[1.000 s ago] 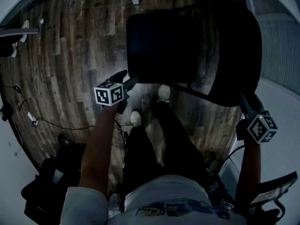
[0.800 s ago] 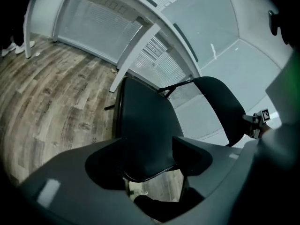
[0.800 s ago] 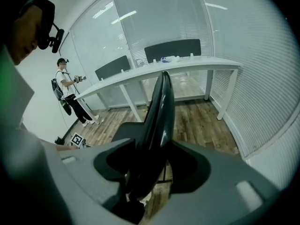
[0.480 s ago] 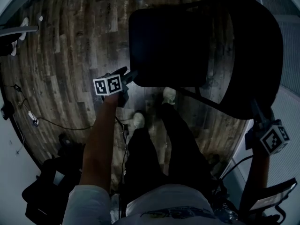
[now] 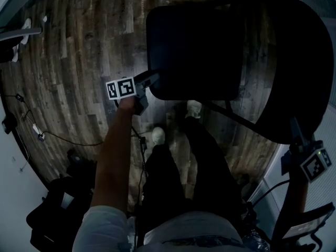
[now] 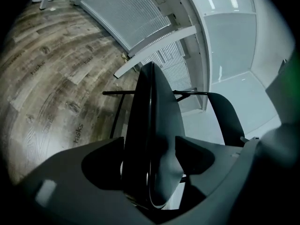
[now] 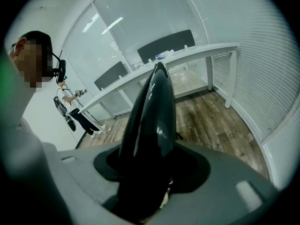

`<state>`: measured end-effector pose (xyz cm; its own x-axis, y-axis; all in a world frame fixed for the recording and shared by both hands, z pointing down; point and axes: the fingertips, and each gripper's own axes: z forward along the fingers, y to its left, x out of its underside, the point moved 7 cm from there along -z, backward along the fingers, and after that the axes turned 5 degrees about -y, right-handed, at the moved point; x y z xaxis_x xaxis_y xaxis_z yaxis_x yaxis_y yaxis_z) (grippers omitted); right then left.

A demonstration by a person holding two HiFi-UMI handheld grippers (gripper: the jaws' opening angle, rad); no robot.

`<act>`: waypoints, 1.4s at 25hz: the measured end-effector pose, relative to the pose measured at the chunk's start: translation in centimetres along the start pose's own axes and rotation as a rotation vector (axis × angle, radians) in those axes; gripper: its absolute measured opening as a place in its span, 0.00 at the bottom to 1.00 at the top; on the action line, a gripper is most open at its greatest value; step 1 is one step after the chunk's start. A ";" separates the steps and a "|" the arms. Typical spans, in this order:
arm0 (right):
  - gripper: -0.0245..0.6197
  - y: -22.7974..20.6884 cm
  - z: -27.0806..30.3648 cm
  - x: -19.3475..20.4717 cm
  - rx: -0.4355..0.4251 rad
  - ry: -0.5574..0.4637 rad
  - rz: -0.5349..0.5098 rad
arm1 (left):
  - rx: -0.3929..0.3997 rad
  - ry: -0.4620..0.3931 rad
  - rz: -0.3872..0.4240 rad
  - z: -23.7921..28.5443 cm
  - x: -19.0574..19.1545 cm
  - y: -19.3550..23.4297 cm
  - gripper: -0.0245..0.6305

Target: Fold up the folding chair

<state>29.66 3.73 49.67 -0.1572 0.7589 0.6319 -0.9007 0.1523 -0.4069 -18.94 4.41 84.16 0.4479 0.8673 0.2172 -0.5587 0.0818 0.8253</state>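
Seat (image 5: 194,46) could swing loose, since the jaws of your left gripper (image 5: 151,81) have just been opening wide around its edge while your right gripper (image 7: 148,167) alone clamps the backrest (image 5: 294,62)

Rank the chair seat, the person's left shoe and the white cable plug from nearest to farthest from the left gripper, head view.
1. Chair seat: its edge sits between the left gripper's jaws, which have just been opening.
2. Left shoe: on the floor, below the gripper.
3. White cable plug: far at the picture's left.
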 end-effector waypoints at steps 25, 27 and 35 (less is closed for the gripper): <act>0.21 0.8 0.0 -0.7 0.015 -0.037 -0.061 | 0.261 0.091 -0.089 3.0 1.0 0.2 0.50; 0.21 1.5 0.0 -1.2 0.007 -0.044 -0.075 | 0.261 0.094 -0.089 2.8 0.9 -0.3 0.50; 0.19 2.3 0.1 -2.2 0.005 -0.040 -0.159 | 0.287 0.113 -0.103 2.8 1.2 -2.8 0.43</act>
<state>27.87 2.34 47.35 -0.0288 0.6996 0.7140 -0.9176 0.2648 -0.2964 -14.90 3.88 83.59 0.4026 0.9119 0.0791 -0.2879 0.0442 0.9566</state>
